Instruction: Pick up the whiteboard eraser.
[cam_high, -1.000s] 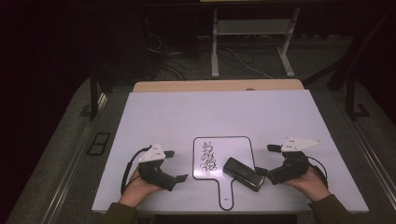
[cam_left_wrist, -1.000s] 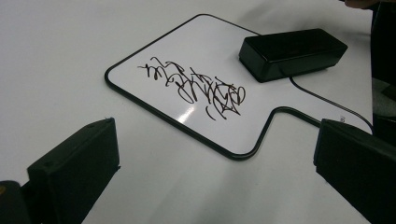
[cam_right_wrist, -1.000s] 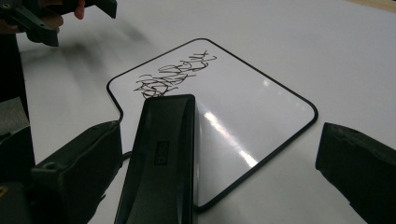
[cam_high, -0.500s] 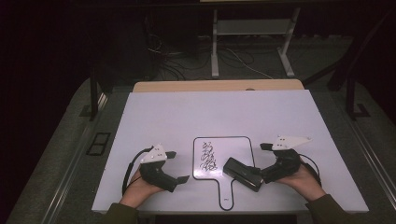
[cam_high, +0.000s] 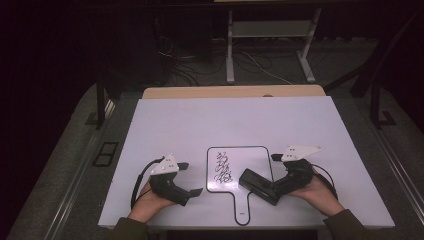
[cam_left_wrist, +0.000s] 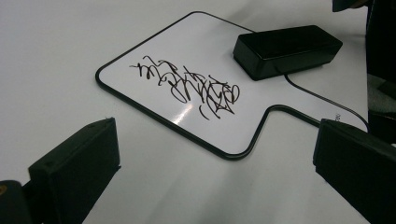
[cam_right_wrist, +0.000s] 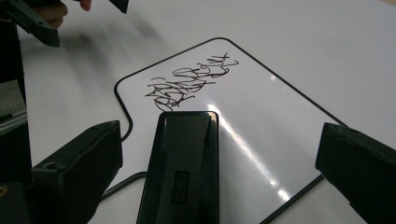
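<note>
White table (cam_high: 200, 125), whiteboard (cam_high: 250, 160) (scribbled), possibly eraser (cam_high: 258, 185)

Both forearms come in from the near edge of the table, each hand wrapped around a pair of tongs. The left hand (cam_high: 148, 201) holds the left tongs (cam_high: 189, 178) low, pointing right and a little away from the person, jaws spread wide apart with nothing between them. The right hand (cam_high: 320, 192) holds the right tongs (cam_high: 260, 185) pointing left toward the other hand. Their jaws also stand wide apart, one on each side, gripping nothing. A cable loops from the back of each pair of tongs beside the wrist.
</note>
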